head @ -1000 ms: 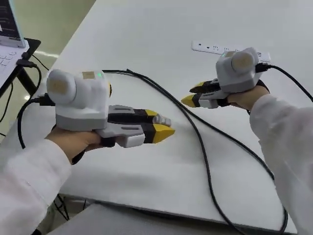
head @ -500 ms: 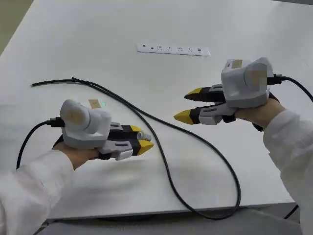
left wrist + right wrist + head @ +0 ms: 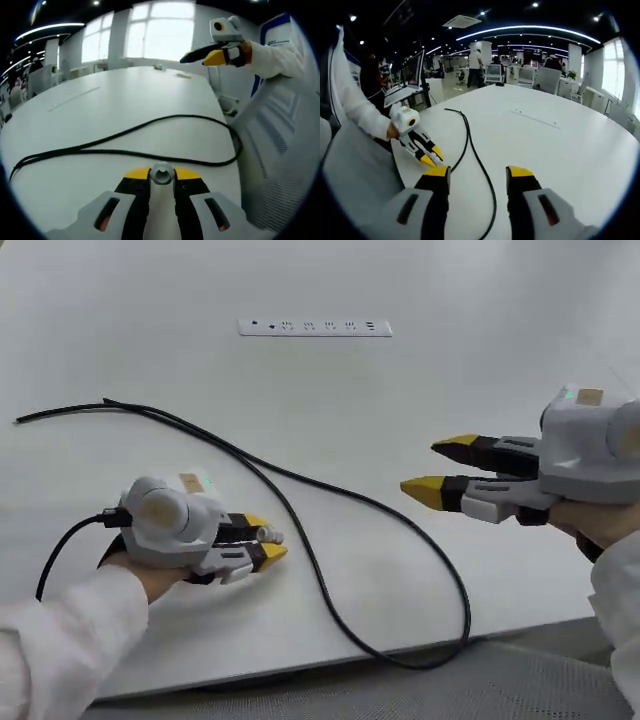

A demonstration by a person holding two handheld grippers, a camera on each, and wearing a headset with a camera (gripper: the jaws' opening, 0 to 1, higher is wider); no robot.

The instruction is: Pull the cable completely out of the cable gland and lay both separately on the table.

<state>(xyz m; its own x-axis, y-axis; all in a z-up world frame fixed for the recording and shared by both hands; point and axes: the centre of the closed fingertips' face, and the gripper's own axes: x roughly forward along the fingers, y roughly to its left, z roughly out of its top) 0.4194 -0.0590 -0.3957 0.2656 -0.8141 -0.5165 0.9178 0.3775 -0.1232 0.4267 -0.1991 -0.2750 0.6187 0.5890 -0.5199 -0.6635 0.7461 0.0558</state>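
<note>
Head view: left tongs mostly hide gland.

A broad white table carries a white power strip. Large bright windows line the far wall in the left gripper view. In the right gripper view, curved ceiling light strips glow above office chairs and a laptop on a stand.
</note>
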